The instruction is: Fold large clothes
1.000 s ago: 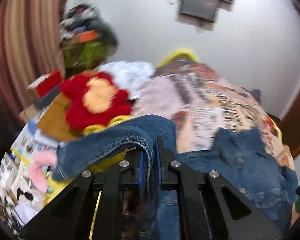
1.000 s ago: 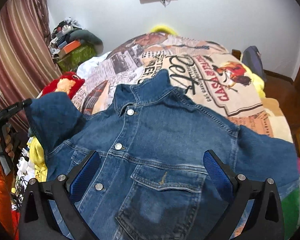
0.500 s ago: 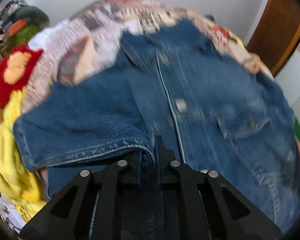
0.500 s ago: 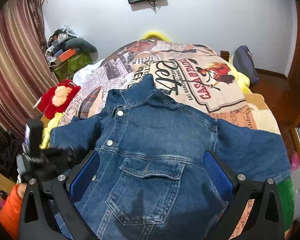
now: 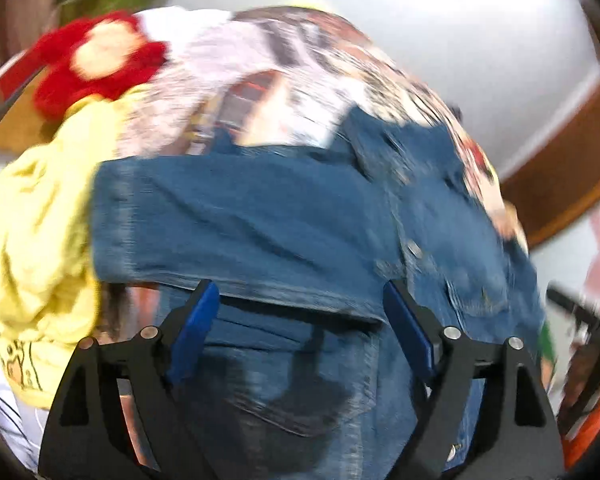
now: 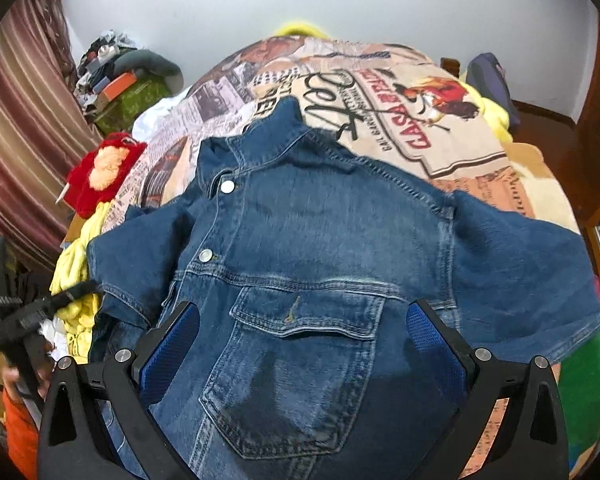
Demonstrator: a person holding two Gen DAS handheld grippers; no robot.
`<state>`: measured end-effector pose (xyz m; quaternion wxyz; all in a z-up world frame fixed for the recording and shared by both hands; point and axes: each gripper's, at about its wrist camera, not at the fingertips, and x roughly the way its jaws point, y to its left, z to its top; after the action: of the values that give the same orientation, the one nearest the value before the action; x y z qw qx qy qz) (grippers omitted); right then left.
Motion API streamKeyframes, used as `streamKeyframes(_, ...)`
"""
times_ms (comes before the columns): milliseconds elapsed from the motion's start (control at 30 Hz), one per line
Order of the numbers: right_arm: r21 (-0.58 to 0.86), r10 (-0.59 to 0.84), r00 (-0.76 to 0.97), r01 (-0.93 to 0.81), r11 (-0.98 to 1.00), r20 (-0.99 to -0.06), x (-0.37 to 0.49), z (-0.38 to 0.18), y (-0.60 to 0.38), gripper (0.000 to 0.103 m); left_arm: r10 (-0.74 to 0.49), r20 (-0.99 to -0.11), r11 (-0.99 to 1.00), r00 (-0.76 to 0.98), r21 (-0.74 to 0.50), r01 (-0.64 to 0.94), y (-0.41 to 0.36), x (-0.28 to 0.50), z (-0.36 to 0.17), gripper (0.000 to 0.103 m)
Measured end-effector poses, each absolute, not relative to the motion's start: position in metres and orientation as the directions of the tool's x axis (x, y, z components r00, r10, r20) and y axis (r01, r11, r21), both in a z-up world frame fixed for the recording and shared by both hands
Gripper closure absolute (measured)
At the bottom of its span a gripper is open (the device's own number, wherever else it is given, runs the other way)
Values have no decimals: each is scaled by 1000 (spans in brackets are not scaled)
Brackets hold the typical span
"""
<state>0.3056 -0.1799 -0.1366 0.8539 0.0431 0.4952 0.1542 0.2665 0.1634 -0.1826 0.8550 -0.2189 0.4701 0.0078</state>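
Left gripper (image 5: 300,320) poised low over the folded-in sleeve, 2 fingers spread wide, pinching nothing. Right gripper (image 6: 300,344) hovering above the chest pocket, fingers likewise spread and empty. Denim jacket (image 6: 324,248) lying front-up on the printed bedspread (image 6: 400,92), collar pointing away toward the far wall, long axis collar to hem.

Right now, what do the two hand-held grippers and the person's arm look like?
Both the left hand-held gripper and the right hand-held gripper have black angular frames with triangular cut-outs, silver rivets and blue ribbed pads. The person's sleeve is orange. No cables or markings show.
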Motion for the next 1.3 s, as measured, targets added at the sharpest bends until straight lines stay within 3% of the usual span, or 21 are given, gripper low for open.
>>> streamKeyframes(167, 219, 309, 447, -242, 945, -839, 309, -142, -167, 0, -334, -774, 757, 537, -560, -337, 217, 267, -218, 19)
streamKeyframes(333, 200, 298, 440, -255, 946, -847, 314, -145, -160, 0, -397, -746, 639, 535, -643, -422, 244, 270, -254, 19)
streamKeyframes(533, 204, 295, 428, -245, 948, -854, 319, -151, -161, 0, -300, -805, 649, 512, -565, -509, 260, 292, -274, 22)
streamKeyframes(633, 212, 293, 417, -230, 950, -860, 321, -155, -164, 0, -161, -861, 719, 483, -437, -540, 257, 301, -268, 40)
streamKeyframes(700, 224, 297, 410, -218, 950, -862, 323, -157, -167, 0, -31, -882, 787, 470, -312, -533, 247, 306, -255, 67)
streamKeyframes(767, 236, 303, 413, -206, 950, -859, 323, -156, -171, 0, 79, -876, 853, 476, -188, -487, 232, 311, -236, 86)
streamKeyframes(867, 256, 317, 417, -197, 946, -852, 323, -153, -177, 0, 177, -817, 902, 549, -89, -423, 205, 313, -196, 87)
streamKeyframes(967, 275, 330, 430, -185, 943, -840, 322, -148, -184, 0, 185, -730, 941, 658, -61, -333, 174, 315, -145, 89)
streamKeyframes(1300, 344, 361, 522, -133, 930, -773, 307, -119, -234, 0, -117, -583, 988, 804, -150, 36, 49, 331, -43, 89)
